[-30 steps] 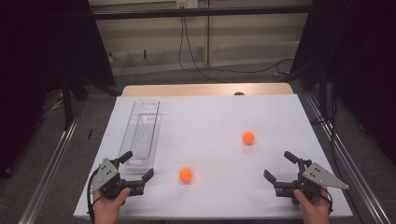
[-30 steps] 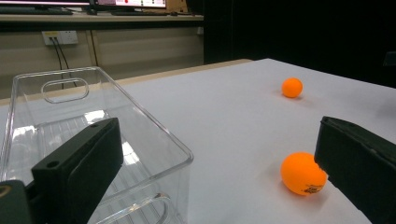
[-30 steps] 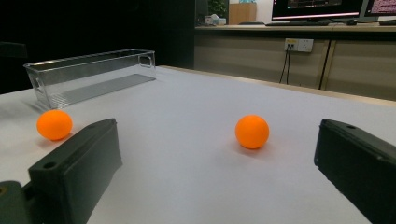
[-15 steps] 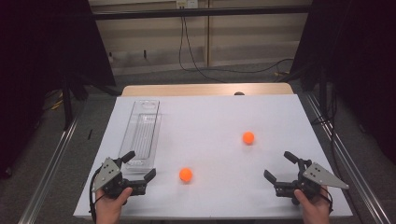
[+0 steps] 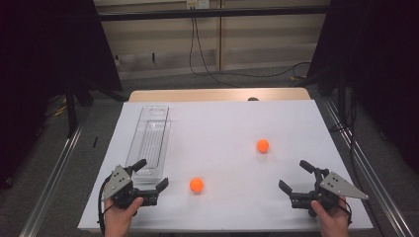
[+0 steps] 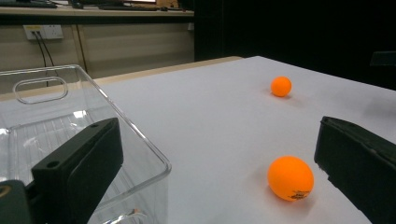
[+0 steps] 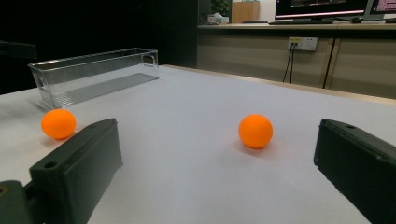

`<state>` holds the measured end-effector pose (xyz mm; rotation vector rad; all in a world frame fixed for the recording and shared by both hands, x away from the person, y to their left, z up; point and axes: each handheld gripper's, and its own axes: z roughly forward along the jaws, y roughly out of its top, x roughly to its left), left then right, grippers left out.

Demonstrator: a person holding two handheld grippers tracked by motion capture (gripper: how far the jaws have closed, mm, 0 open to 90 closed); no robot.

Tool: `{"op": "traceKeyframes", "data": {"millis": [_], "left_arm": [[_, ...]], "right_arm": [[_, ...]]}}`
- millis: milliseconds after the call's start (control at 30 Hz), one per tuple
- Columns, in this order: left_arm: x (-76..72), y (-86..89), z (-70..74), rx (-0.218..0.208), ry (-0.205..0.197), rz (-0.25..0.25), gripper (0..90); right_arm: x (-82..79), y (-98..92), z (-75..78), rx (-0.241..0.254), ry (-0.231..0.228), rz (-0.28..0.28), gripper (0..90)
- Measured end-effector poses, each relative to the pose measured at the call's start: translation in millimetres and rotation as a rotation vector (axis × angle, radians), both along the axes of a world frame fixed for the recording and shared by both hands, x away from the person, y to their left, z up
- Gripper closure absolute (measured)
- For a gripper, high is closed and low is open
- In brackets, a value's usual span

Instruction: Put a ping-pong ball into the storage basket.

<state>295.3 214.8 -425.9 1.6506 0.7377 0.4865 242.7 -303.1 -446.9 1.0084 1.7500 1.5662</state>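
Jaws on both grippers spread wide, nothing between them. Left gripper [image 5: 149,183] sits at the near left of the white table [image 5: 222,123], its jaws straddling the near end of the clear plastic bin [image 5: 149,143]; in the left gripper view one jaw overlaps the bin wall [image 6: 140,140], contact can't be told. Right gripper [image 5: 295,178] rests at the near right, pointing inward, well apart from everything.

Two orange balls, both loose on the table. Near ball [image 5: 196,184] lies just right of the left gripper, near the bin's front corner; left gripper view has it close [image 6: 290,178] beside the right-hand jaw, not touching. Far ball [image 5: 263,145] sits mid-table toward the right, closer to the right gripper, roughly centred ahead of its jaws in the right gripper view [image 7: 255,131].

Progress, by my read: job looks like balls into bin, and nothing is done yet. Bin looks empty, no ball lifted or gripped. Left: grab near ball, drop in bin, same for the far ball. Left gripper likely goes first given how close it is.
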Motion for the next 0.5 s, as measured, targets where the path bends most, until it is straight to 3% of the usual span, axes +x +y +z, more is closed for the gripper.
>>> {"op": "traceKeyframes", "data": {"millis": [333,500], "left_arm": [[0.6,-7.5,2.4,-0.017,0.002,-0.017,1.2],[2.0,-10.4,2.0,-0.007,0.008,-0.028,1.2]], "right_arm": [[-0.2,-0.2,-0.1,0.001,0.0,0.001,0.5],[-0.4,-0.2,0.0,0.0,-0.001,0.001,0.5]]}}
